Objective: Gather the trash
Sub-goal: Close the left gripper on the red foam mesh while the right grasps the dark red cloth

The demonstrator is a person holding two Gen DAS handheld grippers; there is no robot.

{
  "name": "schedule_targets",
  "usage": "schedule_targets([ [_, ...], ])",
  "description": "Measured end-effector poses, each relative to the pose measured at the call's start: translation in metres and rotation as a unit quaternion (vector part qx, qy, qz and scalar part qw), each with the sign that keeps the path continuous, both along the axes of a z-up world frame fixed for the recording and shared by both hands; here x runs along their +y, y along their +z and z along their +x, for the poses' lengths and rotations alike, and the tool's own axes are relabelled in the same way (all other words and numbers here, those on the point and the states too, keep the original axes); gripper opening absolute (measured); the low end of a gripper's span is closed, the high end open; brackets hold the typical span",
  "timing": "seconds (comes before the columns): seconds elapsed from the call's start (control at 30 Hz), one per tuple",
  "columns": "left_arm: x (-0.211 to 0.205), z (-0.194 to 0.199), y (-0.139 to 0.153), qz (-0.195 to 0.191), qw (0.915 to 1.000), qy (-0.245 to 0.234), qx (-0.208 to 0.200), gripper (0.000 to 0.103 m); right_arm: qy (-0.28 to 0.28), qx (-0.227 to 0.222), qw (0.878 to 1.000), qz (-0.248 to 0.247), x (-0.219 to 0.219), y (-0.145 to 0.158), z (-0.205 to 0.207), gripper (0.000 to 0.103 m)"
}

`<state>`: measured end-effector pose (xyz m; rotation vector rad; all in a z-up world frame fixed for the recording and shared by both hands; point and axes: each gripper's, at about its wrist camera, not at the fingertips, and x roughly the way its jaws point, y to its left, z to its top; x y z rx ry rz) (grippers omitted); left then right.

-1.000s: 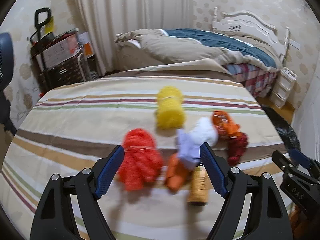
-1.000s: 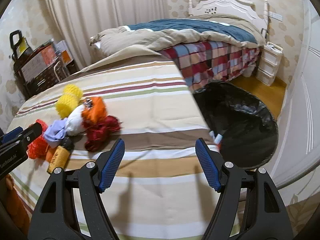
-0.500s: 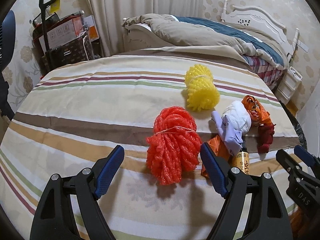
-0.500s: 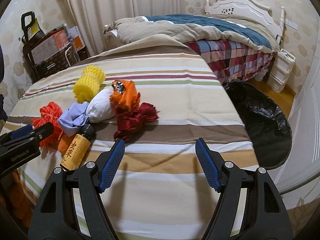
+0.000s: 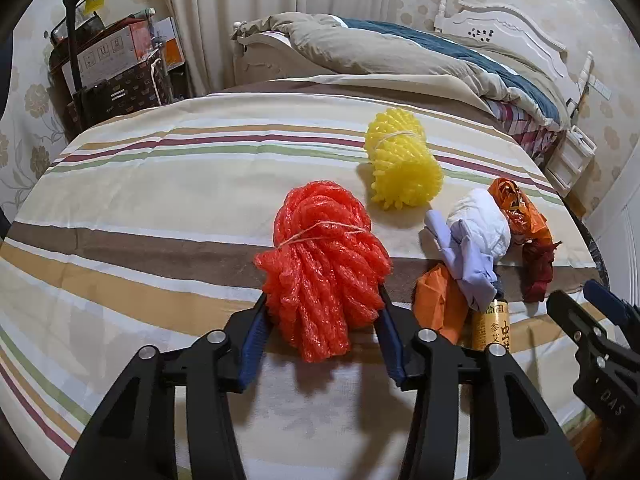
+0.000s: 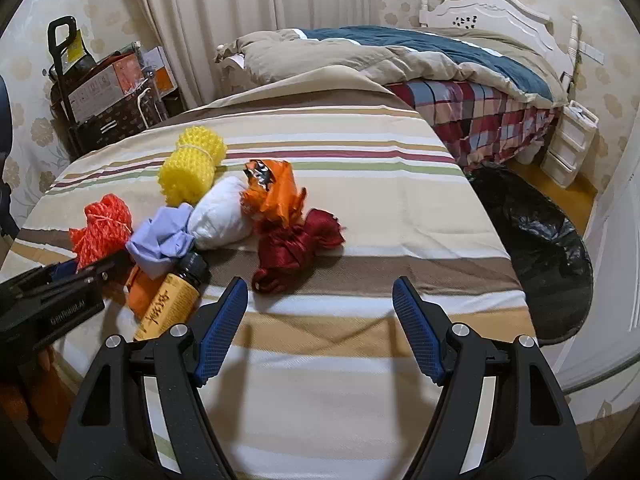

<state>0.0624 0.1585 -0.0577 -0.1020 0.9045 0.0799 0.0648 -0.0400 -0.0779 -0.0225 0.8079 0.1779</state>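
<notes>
The left hand-held gripper [image 5: 322, 336] is seen nearest, its jaws closing, with the red foam net bundle [image 5: 324, 268] between them; the blue pads [image 5: 253, 342] are pressed against the lower sides of the bundle. The bundle is rested on the striped surface [image 5: 140, 208]. The right hand-held gripper [image 6: 320, 330] is held open above bare cloth, with nothing between its jaws. Just beyond, a yellow-labelled bottle [image 6: 168, 304] is laid beside an orange wrapper [image 5: 440, 304], and a dark red net [image 6: 296, 250] is placed near it. Further on, a lilac and white wad [image 5: 476, 240] and an orange foil bag [image 6: 274, 194] are found touching. The yellow foam net roll [image 5: 402, 166] is lying behind them. At the right, down on the floor, a black trash bag [image 6: 536, 240] is spread.
</notes>
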Motion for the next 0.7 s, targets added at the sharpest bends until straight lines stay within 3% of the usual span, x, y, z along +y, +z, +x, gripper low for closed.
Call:
schedule_targets([
  [0.37,0.012,-0.002,0.001,0.014,0.9998,0.015,-0.007,0.044,-0.003,0.017,1.000,-0.016,0.015,-0.006,0.029,0.072],
  [0.7,0.014,-0.001,-0.001,0.008,0.9998,0.016,-0.007,0.044,-0.004,0.029,0.999,-0.025,0.008,-0.011,0.028,0.034],
])
